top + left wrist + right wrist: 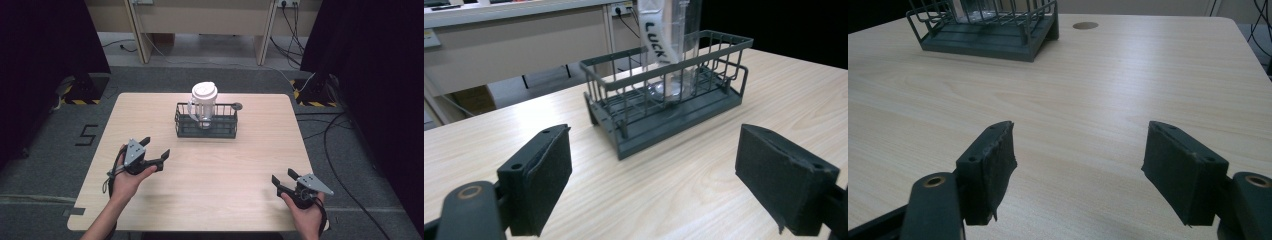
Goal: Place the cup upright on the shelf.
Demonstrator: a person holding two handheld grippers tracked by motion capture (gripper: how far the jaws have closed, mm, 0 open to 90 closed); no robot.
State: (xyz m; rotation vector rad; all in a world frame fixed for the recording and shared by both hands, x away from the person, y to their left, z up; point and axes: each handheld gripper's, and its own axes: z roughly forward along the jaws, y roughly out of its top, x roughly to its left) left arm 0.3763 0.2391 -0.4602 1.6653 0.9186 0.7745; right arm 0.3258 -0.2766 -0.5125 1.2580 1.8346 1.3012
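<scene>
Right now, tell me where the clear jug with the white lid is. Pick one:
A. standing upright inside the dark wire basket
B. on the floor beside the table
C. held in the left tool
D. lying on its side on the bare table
A: the jug stands upright inside the wire basket at the far middle of the table; both tools are open and empty.

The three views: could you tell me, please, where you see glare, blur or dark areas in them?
High view: evenly lit table, black on both sides. Left gripper view: basket fairly sharp, near pads soft. Right gripper view: a pale sheen across the wood, with the basket cut off at the top.
</scene>
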